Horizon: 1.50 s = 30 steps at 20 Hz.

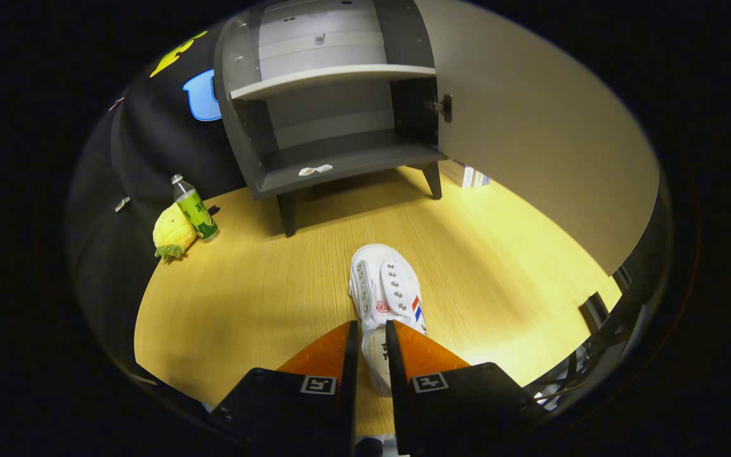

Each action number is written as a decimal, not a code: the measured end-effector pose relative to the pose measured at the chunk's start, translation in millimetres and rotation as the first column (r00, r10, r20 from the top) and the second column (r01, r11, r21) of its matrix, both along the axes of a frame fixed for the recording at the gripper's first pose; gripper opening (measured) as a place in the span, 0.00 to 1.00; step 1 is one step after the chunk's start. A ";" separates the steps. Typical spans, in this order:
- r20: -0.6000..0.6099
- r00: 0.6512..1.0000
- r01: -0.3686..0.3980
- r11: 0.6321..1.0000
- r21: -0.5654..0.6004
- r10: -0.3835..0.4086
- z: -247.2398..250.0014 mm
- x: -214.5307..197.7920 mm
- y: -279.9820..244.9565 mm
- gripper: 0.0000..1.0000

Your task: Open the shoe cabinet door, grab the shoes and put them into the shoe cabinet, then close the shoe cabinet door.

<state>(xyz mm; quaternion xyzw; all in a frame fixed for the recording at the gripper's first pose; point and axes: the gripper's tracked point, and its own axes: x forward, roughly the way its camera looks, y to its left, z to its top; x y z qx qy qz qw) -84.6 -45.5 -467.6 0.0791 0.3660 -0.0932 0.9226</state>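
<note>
One white shoe (386, 298) lay on the wooden table (245, 304), short of the cabinet (334, 101), toe toward it. Left of the shoe, near the cabinet's left leg, a pineapple toy (172, 236) touched a green bottle (195, 209). The gripper (372, 336) was nearly closed, its fingers pressing both sides of the shoe's heel. Right of the shoe, the cabinet door (530, 127) stood wide open.
</note>
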 end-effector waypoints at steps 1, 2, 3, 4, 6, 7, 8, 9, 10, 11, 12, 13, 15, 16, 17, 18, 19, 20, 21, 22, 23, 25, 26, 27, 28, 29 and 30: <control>-0.009 1.000 0.000 1.000 0.009 0.000 -9.4 0.0 1.1 0.29; -0.021 1.000 0.001 1.000 0.015 0.000 -17.6 -0.3 1.6 0.29; -0.032 0.999 -0.002 1.000 0.023 0.003 -25.3 -0.9 2.9 0.29; -0.042 0.999 -0.003 1.000 0.029 0.004 -32.1 -1.2 4.1 0.29; -0.056 0.998 -0.008 0.999 0.042 0.011 -44.4 -0.4 6.6 0.29; -0.059 0.998 -0.010 0.999 0.047 0.012 -49.0 0.6 7.0 0.28; -0.054 0.998 -0.008 0.999 0.050 0.010 -51.3 3.4 6.1 0.29; -0.044 0.999 -0.005 0.999 0.051 0.007 -53.1 6.9 5.7 0.29; -0.037 0.999 -0.001 0.999 0.051 0.003 -55.1 10.9 6.0 0.29; -0.037 0.999 0.000 0.999 0.050 0.002 -58.4 14.0 4.3 0.29; -0.039 0.999 -0.003 0.999 0.050 0.005 -61.5 17.1 4.1 0.29; -0.023 1.000 -0.006 0.999 0.049 0.007 -60.0 21.9 3.7 0.29; -0.005 1.000 -0.012 0.999 0.052 0.012 -61.5 29.4 4.2 0.28; 0.007 1.000 -0.016 0.999 0.051 0.016 -61.3 32.4 4.3 0.28; 0.021 1.000 -0.020 0.999 0.043 0.019 -62.3 38.4 3.2 0.28; 0.030 0.999 -0.024 0.999 0.036 0.022 -62.9 39.9 3.1 0.28; 0.041 0.999 -0.022 0.999 0.024 0.021 -63.9 43.2 0.8 0.28; 0.051 0.998 -0.022 1.000 0.021 0.021 -63.9 45.8 -0.5 0.25; 0.062 0.998 -0.022 1.000 0.018 0.021 -62.9 48.2 -0.1 0.23; 0.070 0.997 -0.022 1.000 0.016 0.021 -62.6 51.0 -1.5 0.23; 0.079 0.997 -0.020 1.000 0.014 0.019 -64.4 54.7 -2.9 0.23; 0.087 0.996 -0.019 1.000 0.006 0.018 -66.0 58.6 -4.1 0.23; 0.082 0.996 -0.018 1.000 0.003 0.018 -66.7 58.0 -4.5 0.23; 0.086 0.996 -0.025 1.000 -0.003 0.026 -66.4 55.7 -3.9 0.23; 0.093 0.995 -0.029 1.000 -0.003 0.029 -65.4 56.1 -5.0 0.24; 0.099 0.995 -0.031 1.000 0.001 0.031 -66.1 57.0 -4.6 0.24; 0.099 0.995 -0.033 0.999 0.005 0.033 -66.0 57.7 -4.0 0.24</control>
